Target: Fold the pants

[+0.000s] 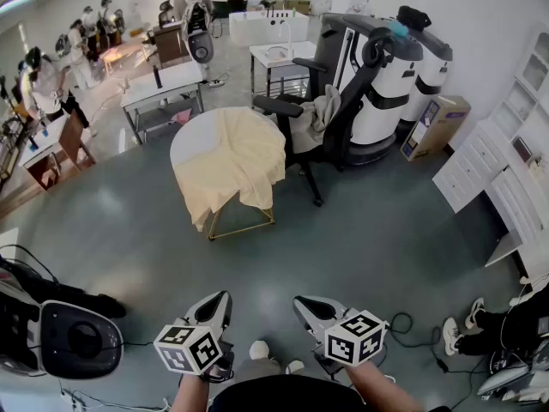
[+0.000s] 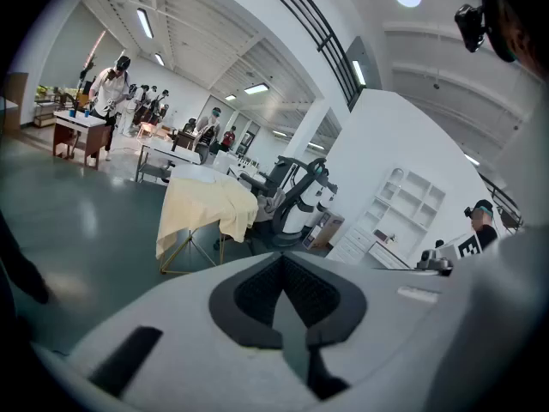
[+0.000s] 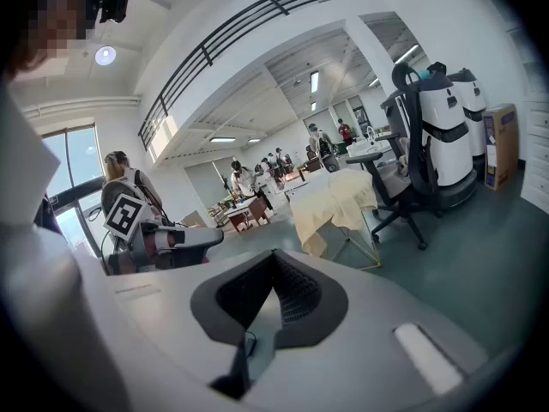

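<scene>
Pants (image 1: 236, 161) pale yellow, draped over round white table (image 1: 190, 136), both grippers shut and empty, well apart from it.
Cloth covers most of the tabletop and hangs off the near edge, bunched and unfolded; a bare strip of tabletop shows at its left. Table sits mid-room on the grey floor (image 1: 386, 230), black office chair (image 1: 319, 114) just beside it on the right. Left gripper (image 1: 223, 299) and right gripper (image 1: 302, 304) are side by side low at the person's body, jaws pressed together with nothing between, tilted slightly down toward the table.
</scene>
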The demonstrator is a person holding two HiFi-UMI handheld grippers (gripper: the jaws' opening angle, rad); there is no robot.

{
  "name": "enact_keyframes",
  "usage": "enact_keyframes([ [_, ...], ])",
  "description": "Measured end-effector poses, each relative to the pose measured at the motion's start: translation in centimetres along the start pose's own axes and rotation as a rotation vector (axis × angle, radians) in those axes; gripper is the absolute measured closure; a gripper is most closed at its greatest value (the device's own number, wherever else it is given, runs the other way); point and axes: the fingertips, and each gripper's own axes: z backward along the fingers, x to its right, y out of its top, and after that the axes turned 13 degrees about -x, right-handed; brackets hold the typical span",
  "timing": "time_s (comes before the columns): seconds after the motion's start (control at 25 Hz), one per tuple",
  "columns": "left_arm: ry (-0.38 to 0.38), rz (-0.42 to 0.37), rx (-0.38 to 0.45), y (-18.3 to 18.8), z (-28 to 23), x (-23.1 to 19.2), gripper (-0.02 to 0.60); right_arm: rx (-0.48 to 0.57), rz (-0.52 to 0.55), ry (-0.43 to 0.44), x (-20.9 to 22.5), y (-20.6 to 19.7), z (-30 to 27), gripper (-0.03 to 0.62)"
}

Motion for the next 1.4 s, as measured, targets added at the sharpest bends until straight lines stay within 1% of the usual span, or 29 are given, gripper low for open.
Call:
enact_keyframes([
  [0.16,-0.009,0.001,-0.004,-0.1,-0.1,0.1,0.583,0.004,-0.014,0.014,-0.1,0.3,-0.1,0.599],
  [0.28,-0.027,0.007,-0.013,-0.1,0.0,-0.9,0.583,0.024,-0.048,0.04,-0.7,0.6,-1.3,0.597],
  [0.4,-0.059,0.006,-0.005,0.4,-0.2,-2.0,0.583,0.018,-0.041,0.047,-0.9,1.3,-3.1,0.597],
  [0.56,-0.08,-0.036,0.003,0.6,-0.5,-4.1,0.581,0.03,-0.037,0.049,-1.4,2.0,-5.0,0.597],
  [0.68,-0.085,-0.062,0.002,1.0,-1.3,-5.4,0.581,0.044,-0.032,0.054,-0.9,2.8,-6.4,0.595],
  [0.84,-0.072,-0.071,0.018,1.7,-2.4,-7.4,0.581,0.02,-0.036,0.055,0.8,3.7,-8.5,0.546],
  [0.92,-0.079,-0.065,0.011,2.2,-3.5,-8.2,0.581,0.009,-0.026,0.041,2.2,4.3,-9.8,0.536],
  [1.0,-0.08,-0.06,0.006,3.2,-4.8,-9.0,0.581,-0.003,-0.015,0.038,3.6,5.3,-11.2,0.537],
  [1.16,-0.062,-0.078,0.019,6.4,-6.9,-10.8,0.581,-0.018,-0.009,0.07,5.9,8.2,-14.6,0.534],
  [1.32,-0.06,-0.071,0.007,10.4,-10.3,-11.7,0.581,-0.052,0.041,0.074,9.0,11.8,-17.7,0.539],
  [1.4,-0.036,-0.076,0.0,11.9,-11.4,-12.5,0.581,-0.08,0.059,0.094,10.0,13.2,-19.4,0.54],
])
